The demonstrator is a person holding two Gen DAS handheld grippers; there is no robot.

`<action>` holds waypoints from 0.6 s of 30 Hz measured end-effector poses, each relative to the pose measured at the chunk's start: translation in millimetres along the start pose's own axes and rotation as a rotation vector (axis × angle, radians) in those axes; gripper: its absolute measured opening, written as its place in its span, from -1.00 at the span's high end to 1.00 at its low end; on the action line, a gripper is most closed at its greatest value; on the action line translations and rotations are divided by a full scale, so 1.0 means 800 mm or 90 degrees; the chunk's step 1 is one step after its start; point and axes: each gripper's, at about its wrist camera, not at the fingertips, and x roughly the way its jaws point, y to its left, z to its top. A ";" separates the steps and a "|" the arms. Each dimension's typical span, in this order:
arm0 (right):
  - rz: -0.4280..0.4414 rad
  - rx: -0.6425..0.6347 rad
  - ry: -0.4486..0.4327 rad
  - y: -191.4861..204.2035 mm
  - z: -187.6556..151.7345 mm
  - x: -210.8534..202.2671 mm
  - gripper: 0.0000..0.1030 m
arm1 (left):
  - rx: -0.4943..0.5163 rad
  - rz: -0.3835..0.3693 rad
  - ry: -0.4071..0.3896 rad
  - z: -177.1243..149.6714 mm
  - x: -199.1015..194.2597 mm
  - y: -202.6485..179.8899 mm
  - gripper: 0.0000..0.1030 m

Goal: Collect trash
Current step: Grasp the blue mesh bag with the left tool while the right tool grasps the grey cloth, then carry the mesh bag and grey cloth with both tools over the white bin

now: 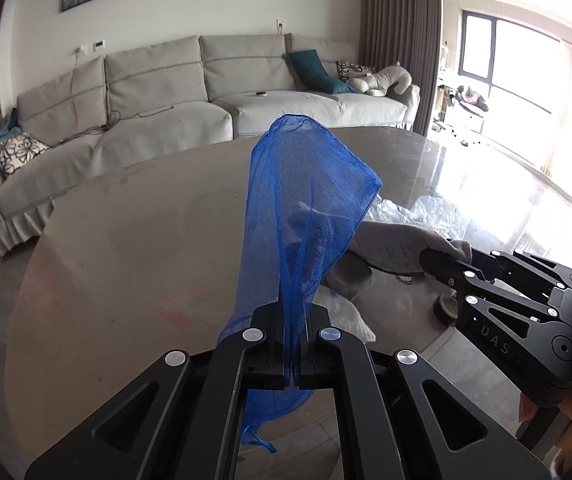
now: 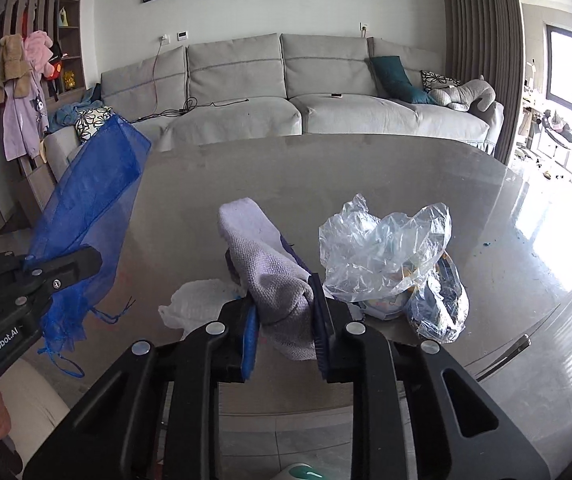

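Note:
My left gripper [image 1: 293, 354] is shut on a blue mesh bag [image 1: 306, 208] and holds it up above the grey table [image 1: 126, 240]; the bag also shows at the left in the right wrist view [image 2: 90, 204]. My right gripper [image 2: 284, 330] is shut on a grey knitted cloth [image 2: 270, 272] that sticks up between its fingers; in the left wrist view the cloth [image 1: 398, 246] is just right of the mesh bag. A crumpled clear plastic bag [image 2: 382, 248] and a shiny wrapper [image 2: 438, 300] lie on the table to the right. A white tissue [image 2: 194, 306] lies just behind my right gripper.
A grey sofa [image 2: 286, 92] with cushions and a plush toy [image 2: 462, 94] stands behind the table. Clothes hang on a rack [image 2: 22, 80] at the far left. A bright window [image 1: 526, 92] is at the right. The table's near edge [image 2: 486, 368] is close.

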 end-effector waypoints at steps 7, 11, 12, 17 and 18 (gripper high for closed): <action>-0.001 -0.012 -0.061 0.012 0.037 -0.032 0.53 | -0.012 0.005 -0.029 0.003 -0.029 0.008 0.99; -0.009 -0.017 -0.093 0.014 0.055 -0.051 0.53 | -0.014 0.004 -0.043 -0.003 -0.048 0.009 0.99; -0.014 -0.020 -0.102 0.015 0.057 -0.058 0.53 | -0.014 0.001 -0.046 -0.003 -0.052 0.010 0.99; -0.033 -0.021 -0.127 0.012 0.054 -0.094 0.53 | -0.008 -0.024 -0.060 -0.004 -0.076 0.003 0.99; -0.038 -0.018 -0.132 0.011 0.051 -0.104 0.53 | -0.005 -0.032 -0.061 -0.005 -0.081 0.000 0.99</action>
